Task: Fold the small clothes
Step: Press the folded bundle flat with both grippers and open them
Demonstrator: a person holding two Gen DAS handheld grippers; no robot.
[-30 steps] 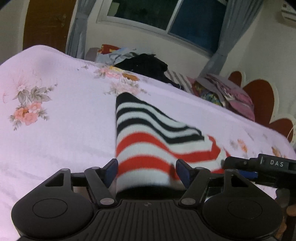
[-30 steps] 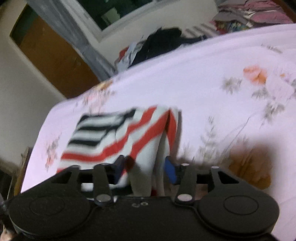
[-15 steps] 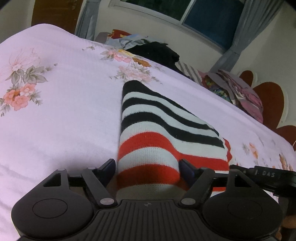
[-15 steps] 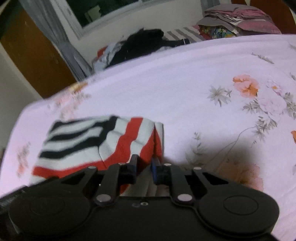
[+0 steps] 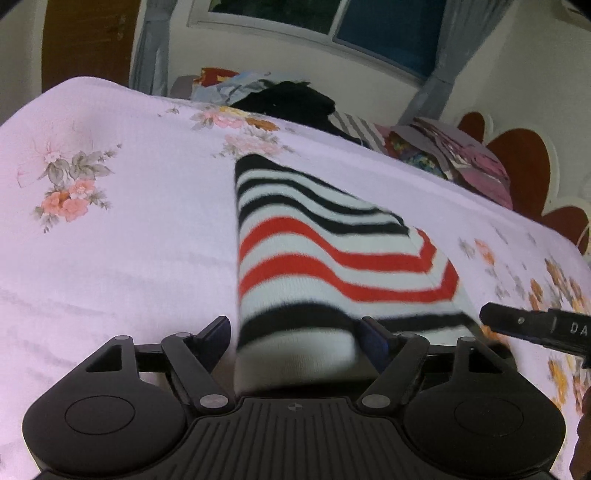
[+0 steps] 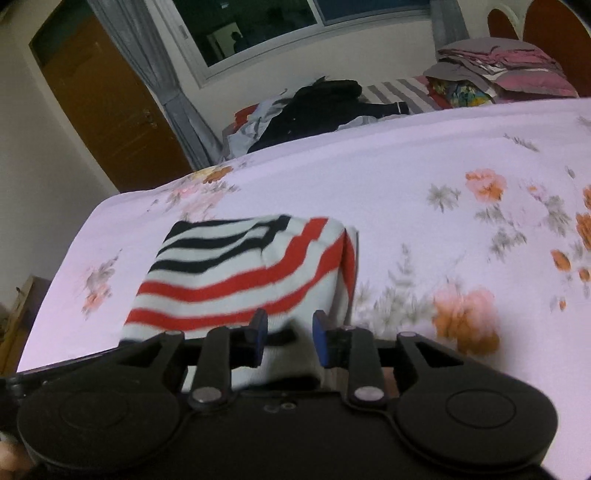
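Striped garment (image 5: 325,258) lies folded on the floral bedsheet (image 5: 110,240). Left gripper (image 5: 297,338) jaws wide, straddling the near white edge of the garment. Right gripper (image 6: 290,336) jaws partly apart, cloth between them, grip unclear. Clothes pile (image 6: 325,107) at the far bed edge under the window (image 6: 258,26).

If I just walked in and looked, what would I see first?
First the striped garment, with red, black and white bands, lying folded on the pale pink floral bedsheet right in front of both grippers. Its near edge sits between the open fingers of the left gripper and of the right gripper. Behind the bed, a heap of dark and colourful clothes lies under the window.
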